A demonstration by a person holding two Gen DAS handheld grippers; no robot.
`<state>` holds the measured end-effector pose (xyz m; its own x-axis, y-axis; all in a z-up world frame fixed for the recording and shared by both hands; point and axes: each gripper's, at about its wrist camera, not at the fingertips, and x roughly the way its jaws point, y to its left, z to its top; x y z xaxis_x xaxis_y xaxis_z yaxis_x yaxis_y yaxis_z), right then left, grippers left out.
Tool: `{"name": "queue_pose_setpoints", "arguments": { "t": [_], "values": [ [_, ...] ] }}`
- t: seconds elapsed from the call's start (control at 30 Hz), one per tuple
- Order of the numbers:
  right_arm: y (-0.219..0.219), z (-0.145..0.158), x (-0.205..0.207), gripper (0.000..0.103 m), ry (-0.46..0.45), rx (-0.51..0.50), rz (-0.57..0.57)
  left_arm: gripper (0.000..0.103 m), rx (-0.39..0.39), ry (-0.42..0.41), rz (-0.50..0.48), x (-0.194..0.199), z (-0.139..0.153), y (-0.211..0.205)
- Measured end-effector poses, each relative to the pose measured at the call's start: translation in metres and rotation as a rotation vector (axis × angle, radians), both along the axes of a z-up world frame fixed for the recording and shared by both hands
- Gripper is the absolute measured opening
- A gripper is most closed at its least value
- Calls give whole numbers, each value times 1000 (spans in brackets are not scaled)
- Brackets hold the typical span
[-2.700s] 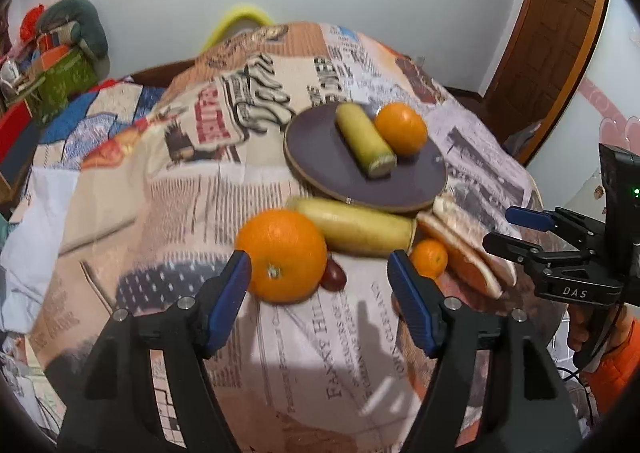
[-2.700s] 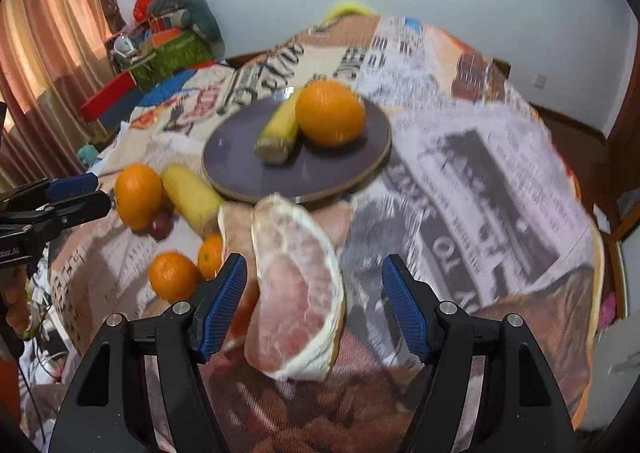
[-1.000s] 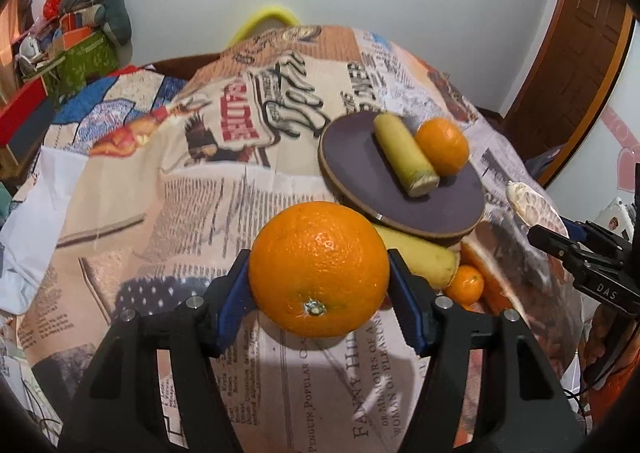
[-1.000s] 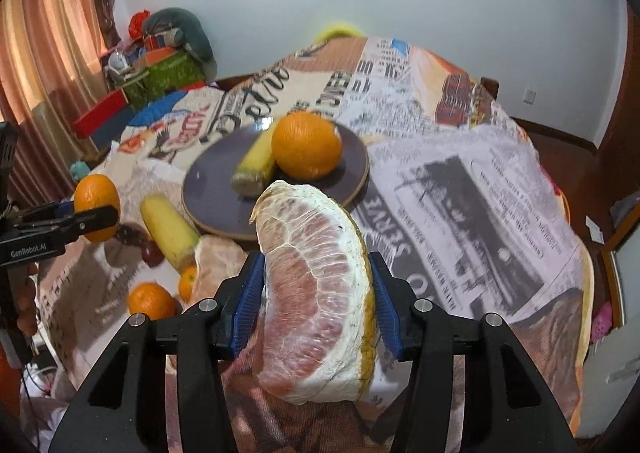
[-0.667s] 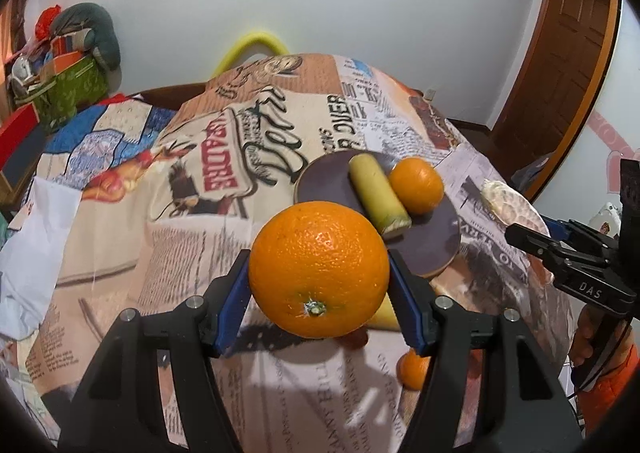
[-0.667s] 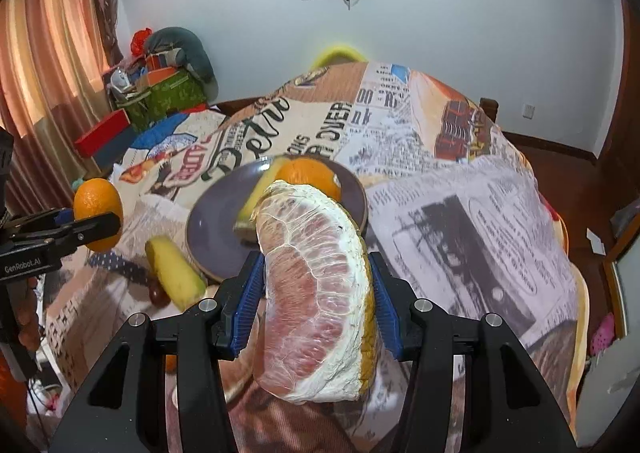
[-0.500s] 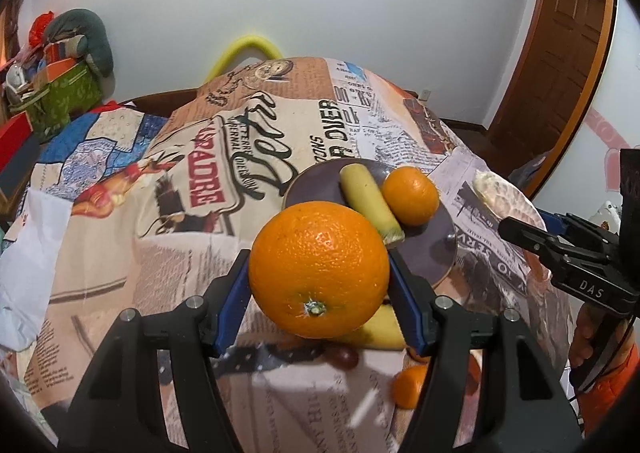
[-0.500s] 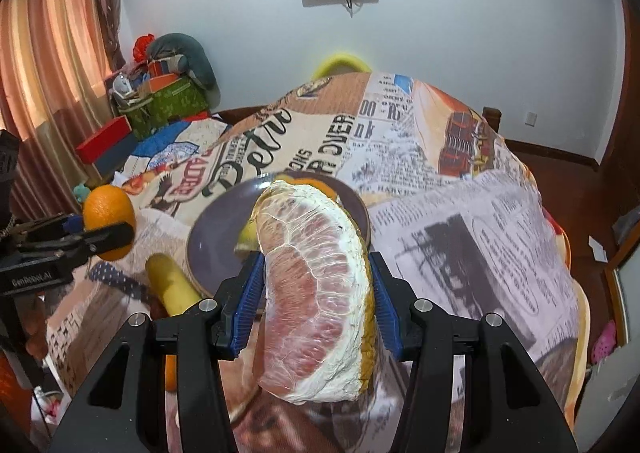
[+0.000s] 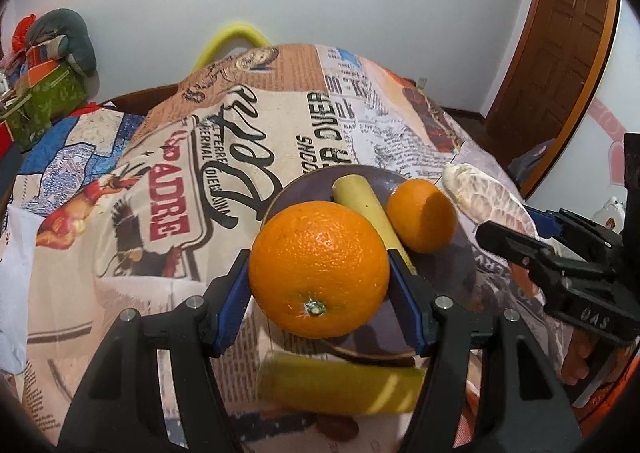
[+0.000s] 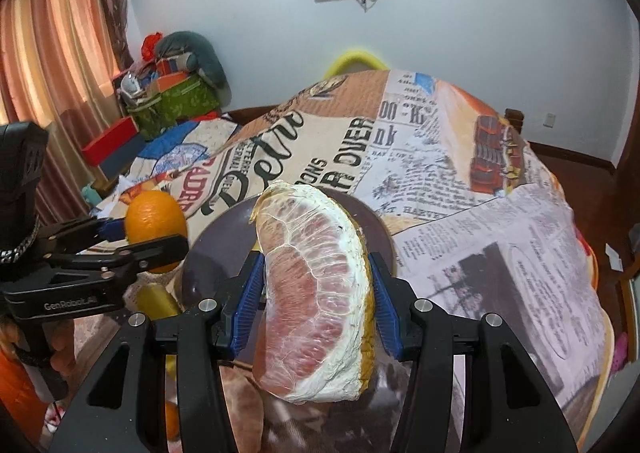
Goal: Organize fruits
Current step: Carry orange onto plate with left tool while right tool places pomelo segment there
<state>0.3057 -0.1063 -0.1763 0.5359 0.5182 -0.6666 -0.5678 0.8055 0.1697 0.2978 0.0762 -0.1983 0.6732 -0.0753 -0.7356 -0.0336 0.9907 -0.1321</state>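
Both grippers have lifted their fruit off the table since the earlier pictures and carried it over toward the plate (image 9: 460, 277), so the plate now sits right under them. Before, the big orange and the pomelo piece lay on the cloth near the front edge of the table, with the jaws wide around them.

Now the left gripper (image 9: 319, 285) squeezes the big orange (image 9: 319, 269) between its blue pads (image 9: 234, 293). It hangs over the near left edge of the plate. The right gripper (image 10: 316, 301) pinches the pomelo wedge (image 10: 316, 293), which stands up tall, its long side pointing away from the gripper toward the far edge of the table.

On the plate a yellow banana piece (image 9: 360, 197) lies with its long side running from the far rim to the near rim, and a small orange (image 9: 420, 215) sits just beside it on the right. So the free room is on the left side of the plate, and the left gripper is the nearer one to it. The pomelo wedge is over the right side of the plate, I think, but it hides the fruit below, so I cannot be sure how much room is there.

Another banana piece (image 9: 340, 385) lies on the tablecloth (image 9: 240, 133) just off the near rim
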Motion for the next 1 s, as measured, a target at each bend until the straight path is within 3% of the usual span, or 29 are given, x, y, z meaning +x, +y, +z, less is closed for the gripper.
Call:
{"name": "queue_pose_setpoints", "arguments": {
  "t": [0.33, 1.0],
  "values": [
    [15, -12, 10, 48, 3, -37, 40, 64, -9, 84, -18, 33, -26, 1],
    [10, -16, 24, 50, 78, -13, 44, 64, -39, 150, -24, 50, -34, 0]
  ]
}}
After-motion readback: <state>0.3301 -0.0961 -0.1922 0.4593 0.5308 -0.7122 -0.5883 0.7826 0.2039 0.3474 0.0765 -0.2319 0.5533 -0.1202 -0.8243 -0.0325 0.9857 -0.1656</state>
